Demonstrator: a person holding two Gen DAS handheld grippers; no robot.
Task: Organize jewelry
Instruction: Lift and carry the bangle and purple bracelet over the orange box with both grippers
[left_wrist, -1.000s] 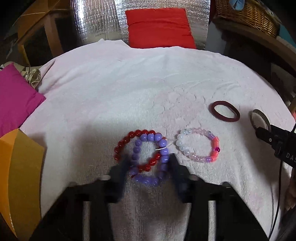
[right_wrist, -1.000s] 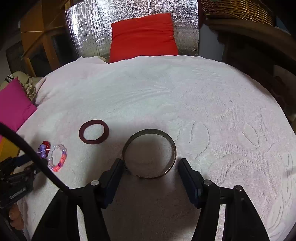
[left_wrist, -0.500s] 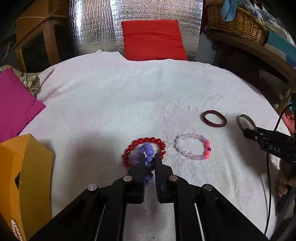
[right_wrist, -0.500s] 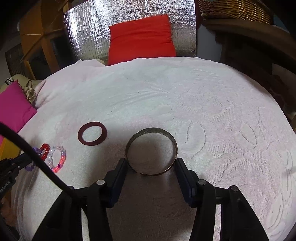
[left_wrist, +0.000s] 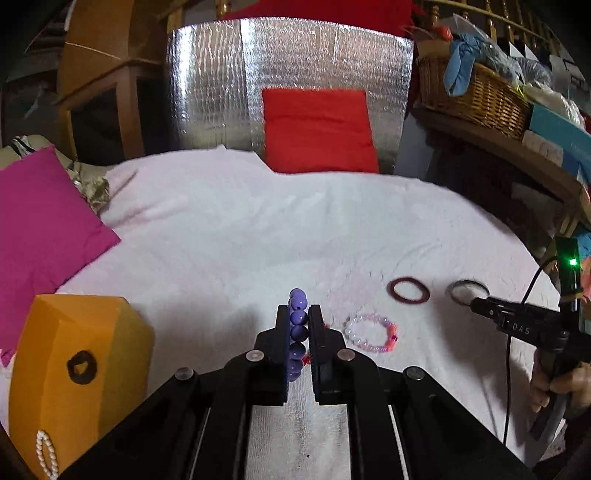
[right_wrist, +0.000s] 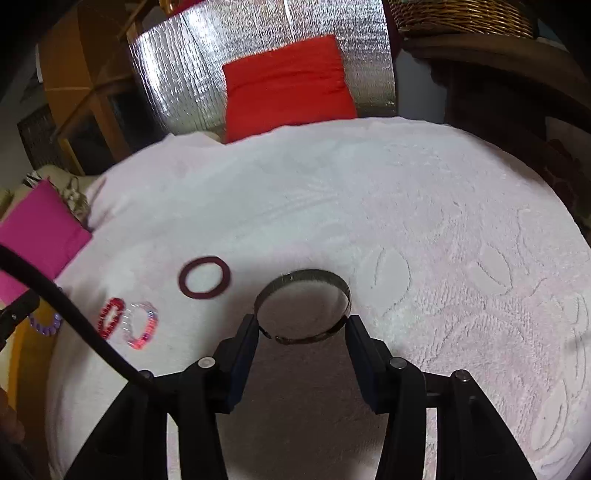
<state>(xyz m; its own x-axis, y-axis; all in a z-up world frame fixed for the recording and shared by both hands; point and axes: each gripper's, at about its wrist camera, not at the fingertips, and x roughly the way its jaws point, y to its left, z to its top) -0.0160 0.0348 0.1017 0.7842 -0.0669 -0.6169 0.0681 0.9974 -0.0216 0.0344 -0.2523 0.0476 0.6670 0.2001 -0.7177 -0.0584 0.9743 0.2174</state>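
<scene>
My left gripper (left_wrist: 298, 314) is shut on the purple bead bracelet (left_wrist: 297, 334) and holds it lifted above the white cloth (left_wrist: 258, 240); the bracelet also shows in the right wrist view (right_wrist: 46, 325). The red bead bracelet (right_wrist: 110, 318) and the pink-and-white bead bracelet (left_wrist: 370, 333) lie on the cloth. A dark red ring bangle (left_wrist: 408, 290) lies further right. My right gripper (right_wrist: 302, 326) has its fingers touching both sides of a metal bangle (right_wrist: 303, 306), which tilts up at the near side. An orange jewelry box (left_wrist: 74, 369) stands at the left.
A magenta cushion (left_wrist: 40, 218) lies at the left and a red cushion (left_wrist: 317, 129) at the far edge, against a silver foil panel (left_wrist: 221, 81). A wicker basket (left_wrist: 472, 92) sits on a shelf at the right. A pearl string (left_wrist: 46, 454) hangs on the box.
My left gripper closed on the purple bracelet and lifted it off the red one. My right gripper narrowed onto the metal bangle, whose near side has tipped up.
</scene>
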